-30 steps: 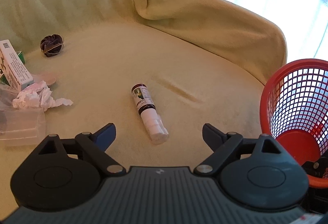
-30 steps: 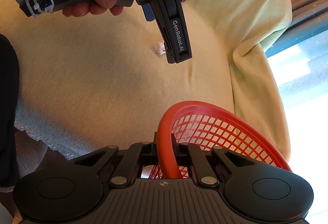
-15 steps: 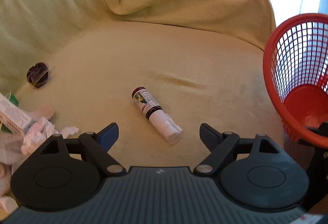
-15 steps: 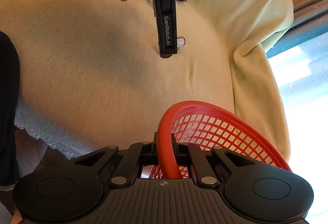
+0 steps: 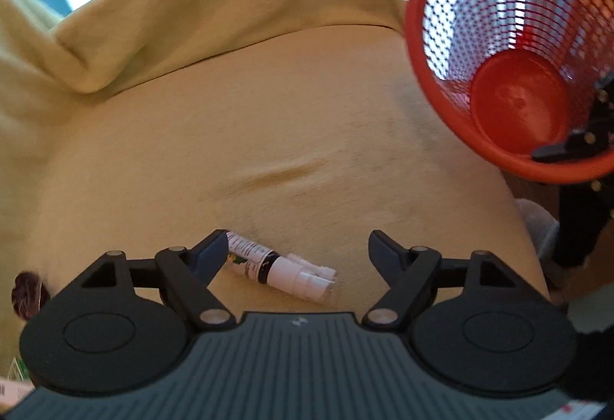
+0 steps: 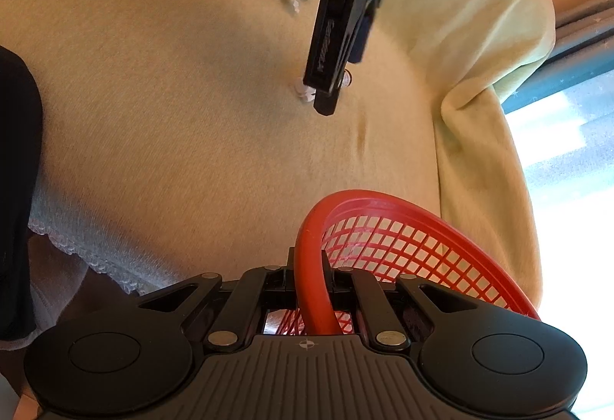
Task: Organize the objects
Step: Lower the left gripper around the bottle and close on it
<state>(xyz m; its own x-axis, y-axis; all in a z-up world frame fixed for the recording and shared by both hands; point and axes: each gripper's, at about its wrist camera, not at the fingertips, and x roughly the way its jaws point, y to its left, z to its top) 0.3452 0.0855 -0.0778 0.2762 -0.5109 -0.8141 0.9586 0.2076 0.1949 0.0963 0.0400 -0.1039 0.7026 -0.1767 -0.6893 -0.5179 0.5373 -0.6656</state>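
Early going: the red basket (image 5: 510,51) looks empty, its rim pinched in the right tool (image 6: 309,289). The left tool (image 5: 295,247) hangs spread over the spray bottle (image 5: 280,268) lying on the yellow-covered seat (image 5: 268,120); clutter waits far left.

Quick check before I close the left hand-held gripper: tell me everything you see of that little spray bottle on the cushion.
The spray bottle is small and slim, with a dark body under a white printed label, a white nozzle section and a clear cap. It lies on its side on the yellow cushion cover, cap end pointing right in the left wrist view. It sits between the open fingers of the left hand-held gripper; its label end is at the left fingertip, though contact is unclear. Nothing else touches it.
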